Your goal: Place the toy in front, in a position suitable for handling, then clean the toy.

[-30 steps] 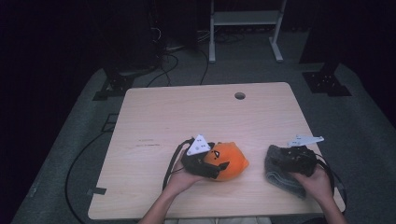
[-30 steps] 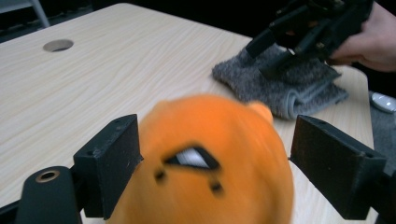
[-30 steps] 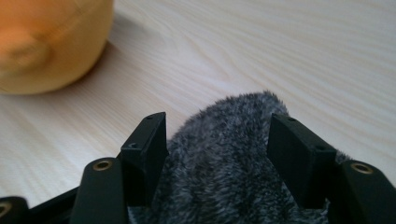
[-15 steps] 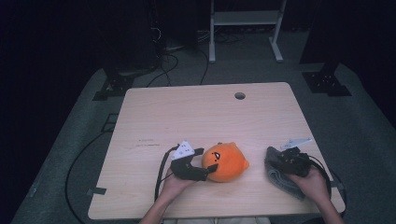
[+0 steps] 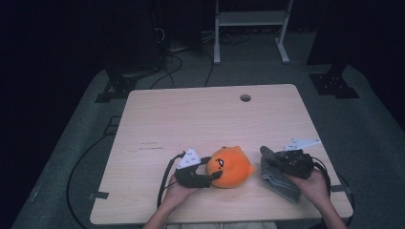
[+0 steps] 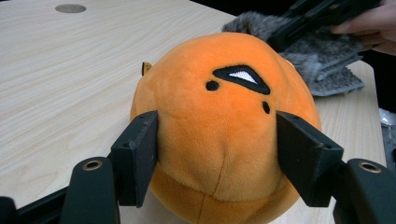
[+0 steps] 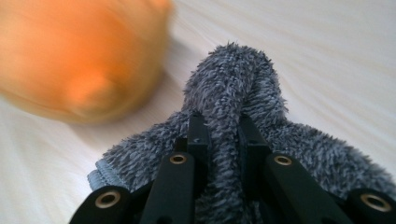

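Note:
A round orange plush toy (image 5: 231, 167) with a stitched face lies on the wooden table (image 5: 200, 119) near the front edge. My left gripper (image 5: 214, 171) comes at it from the left. Its jaws have just been closing, and both pads now press the toy's sides (image 6: 219, 116). To the right lies a grey fluffy cloth (image 5: 279, 181). My right gripper (image 5: 273, 161) is shut on a raised fold of that cloth (image 7: 233, 79), having just closed tight. The toy shows as an orange blur (image 7: 79, 60) in the right gripper view.
A small round hole (image 5: 245, 98) sits near the table's far edge. Bare wood stretches across the back and left of the table. A white shelf frame (image 5: 250, 19) and cables (image 5: 167, 62) stand on the dark floor beyond.
My left gripper came down from on top of the toy to its left side and closed on it. My right gripper closed on the cloth and drew a fold up.

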`<state>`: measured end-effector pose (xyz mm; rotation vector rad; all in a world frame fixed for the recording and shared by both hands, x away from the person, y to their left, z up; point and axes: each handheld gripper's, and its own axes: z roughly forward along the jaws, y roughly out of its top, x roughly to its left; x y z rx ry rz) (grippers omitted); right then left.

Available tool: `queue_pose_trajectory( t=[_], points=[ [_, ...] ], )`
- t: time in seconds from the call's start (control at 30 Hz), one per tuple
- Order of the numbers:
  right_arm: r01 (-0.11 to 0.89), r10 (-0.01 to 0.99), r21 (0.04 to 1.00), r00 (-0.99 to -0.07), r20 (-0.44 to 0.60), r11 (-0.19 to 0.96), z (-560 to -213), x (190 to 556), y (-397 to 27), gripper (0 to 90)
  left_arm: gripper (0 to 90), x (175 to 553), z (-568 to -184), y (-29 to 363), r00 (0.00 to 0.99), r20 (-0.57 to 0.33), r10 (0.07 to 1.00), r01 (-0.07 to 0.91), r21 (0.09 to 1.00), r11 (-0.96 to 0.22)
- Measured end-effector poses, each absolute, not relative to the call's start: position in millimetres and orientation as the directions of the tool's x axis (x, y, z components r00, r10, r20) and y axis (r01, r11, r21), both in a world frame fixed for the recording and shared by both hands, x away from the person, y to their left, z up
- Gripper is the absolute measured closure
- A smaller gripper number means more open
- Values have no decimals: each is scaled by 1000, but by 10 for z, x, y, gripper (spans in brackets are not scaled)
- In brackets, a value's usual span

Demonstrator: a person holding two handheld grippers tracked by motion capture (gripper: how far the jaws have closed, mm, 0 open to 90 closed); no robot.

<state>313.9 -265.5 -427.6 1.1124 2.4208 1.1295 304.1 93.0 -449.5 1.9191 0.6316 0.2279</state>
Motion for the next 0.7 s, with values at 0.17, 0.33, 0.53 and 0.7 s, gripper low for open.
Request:
queue_pose_trajectory(
  t=[0.17,0.33,0.53,0.7],
  points=[
    [435,610,821,-780,140,369,-4085,2980,-2515,784,326,3031,-4491,926,840,-120,529,324,893,-312],
    [350,495,856,-859,131,380,-4011,2867,-2222,783,327,3041,-4509,923,841,-133,525,331,893,-305],
    [293,507,830,-862,15,474,-4125,2903,-1934,775,330,3070,-4521,951,840,-148,522,346,888,-303],
    [304,539,806,-842,-21,507,-4192,2869,-2065,777,330,3082,-4516,946,848,-144,510,340,887,-313]
  ],
)
